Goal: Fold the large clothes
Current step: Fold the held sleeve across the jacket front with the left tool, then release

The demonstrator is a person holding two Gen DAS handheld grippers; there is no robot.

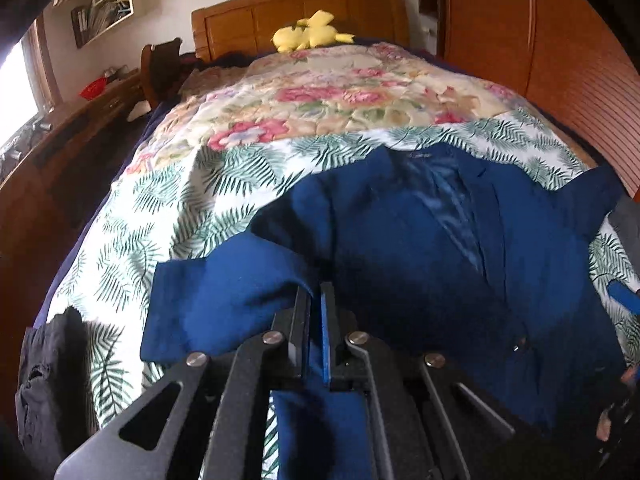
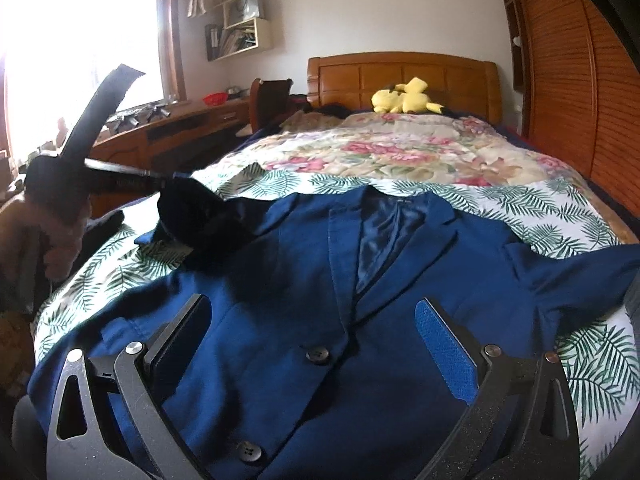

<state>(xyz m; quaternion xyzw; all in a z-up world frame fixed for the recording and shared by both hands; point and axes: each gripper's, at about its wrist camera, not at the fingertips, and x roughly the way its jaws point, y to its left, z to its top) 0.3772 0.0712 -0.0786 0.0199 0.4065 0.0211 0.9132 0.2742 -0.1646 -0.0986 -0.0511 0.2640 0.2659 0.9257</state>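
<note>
A dark blue suit jacket (image 2: 304, 280) lies front up on the bed, collar toward the headboard, with dark buttons down its front. It also shows in the left wrist view (image 1: 420, 232). My left gripper (image 1: 315, 294) is shut on the jacket's left sleeve (image 1: 224, 300) and holds the cloth between its closed jaws. It shows in the right wrist view (image 2: 176, 208) as a dark shape over the jacket's left shoulder. My right gripper (image 2: 316, 312) is open and empty, its jaws spread wide just above the jacket's lower front.
The bed has a palm-leaf sheet (image 2: 592, 344) and a floral quilt (image 2: 380, 148). A yellow plush toy (image 2: 404, 98) lies by the wooden headboard (image 2: 400, 72). A dark garment (image 1: 48, 380) lies at the bed's left edge. A wooden wardrobe (image 2: 580, 80) stands right, a desk (image 2: 168, 128) left.
</note>
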